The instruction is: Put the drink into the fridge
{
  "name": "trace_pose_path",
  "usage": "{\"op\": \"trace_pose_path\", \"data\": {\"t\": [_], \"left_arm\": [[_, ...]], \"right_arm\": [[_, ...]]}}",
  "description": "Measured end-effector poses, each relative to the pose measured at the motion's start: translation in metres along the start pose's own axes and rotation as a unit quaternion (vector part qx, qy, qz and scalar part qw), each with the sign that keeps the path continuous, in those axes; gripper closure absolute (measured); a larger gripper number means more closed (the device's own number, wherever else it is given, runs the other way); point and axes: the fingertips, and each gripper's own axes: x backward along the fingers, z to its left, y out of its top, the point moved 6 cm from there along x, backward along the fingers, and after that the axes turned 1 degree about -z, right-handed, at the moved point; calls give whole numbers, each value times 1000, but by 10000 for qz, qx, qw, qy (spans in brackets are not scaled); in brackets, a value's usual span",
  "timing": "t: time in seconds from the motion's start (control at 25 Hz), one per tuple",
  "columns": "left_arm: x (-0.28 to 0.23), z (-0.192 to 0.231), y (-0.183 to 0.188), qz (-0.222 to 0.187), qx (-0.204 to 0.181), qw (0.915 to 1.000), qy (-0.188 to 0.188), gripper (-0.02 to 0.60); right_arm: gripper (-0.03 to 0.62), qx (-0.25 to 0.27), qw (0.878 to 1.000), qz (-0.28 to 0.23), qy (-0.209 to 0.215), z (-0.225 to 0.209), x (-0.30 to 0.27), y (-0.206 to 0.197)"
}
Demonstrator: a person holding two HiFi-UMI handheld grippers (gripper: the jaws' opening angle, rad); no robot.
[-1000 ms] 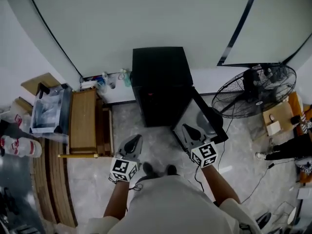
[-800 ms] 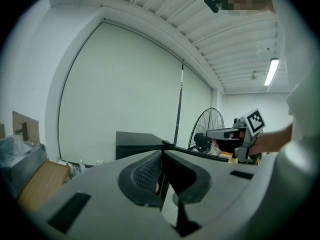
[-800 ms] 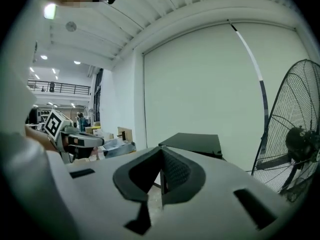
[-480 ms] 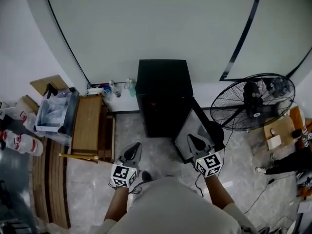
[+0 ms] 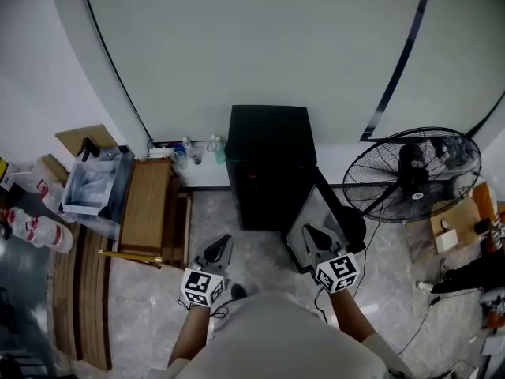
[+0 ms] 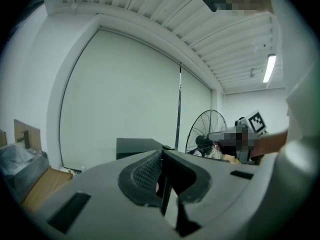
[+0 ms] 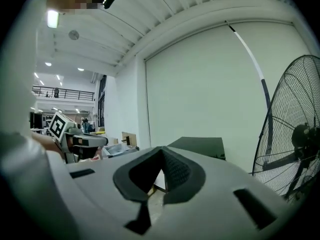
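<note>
Fridge interior hidden; right gripper overlaps door.

A pale wall crossed by dark lines is seen across the upper head view, with grey marbled floor below it. A wooden bench is set at left and a standing fan at right. A strip light is lit at the upper right of the left gripper view.

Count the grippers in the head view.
2. Left gripper low centre-left, above the floor beside the wooden bench; right gripper centre-right, before the open door of the black fridge. None seem hidden.
</note>
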Motion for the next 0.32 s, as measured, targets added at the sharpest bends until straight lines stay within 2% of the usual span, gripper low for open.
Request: {"op": "trace_pose_path", "data": {"t": [0.32], "left_arm": [[-3, 4, -4, 32, 1, 10000, 28, 568]], "right_arm": [[594, -41, 9999, 3, 93, 1, -12, -4]]}}
